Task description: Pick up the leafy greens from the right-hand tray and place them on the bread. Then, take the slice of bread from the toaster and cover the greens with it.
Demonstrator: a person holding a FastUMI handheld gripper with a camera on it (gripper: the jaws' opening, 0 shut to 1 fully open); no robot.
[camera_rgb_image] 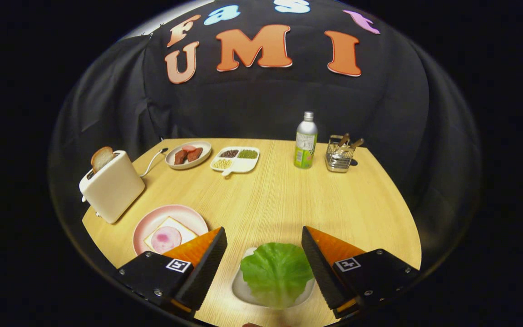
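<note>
The gripper [264,236] hangs over the near edge of the table [279,200], its fingers [207,263] spread wide and gripping nothing, with the greens [276,272] lying between them on a small white tray [243,290]. The bread [170,236], topped by a pink round slice, sits on a pink plate [152,220] toward the near left corner, just beyond the left finger; the toaster [111,188] stands at the left edge behind it with a slice [102,158] poking out of its slot. The pick has not begun, by my reading. The leaf looks thin and floppy, so the fingers may close on air above it, pinch only a frill that tears or slips, or drag the light tray along. On the swing to the plate, a loosely held leaf could drop short or land off the bread.
</note>
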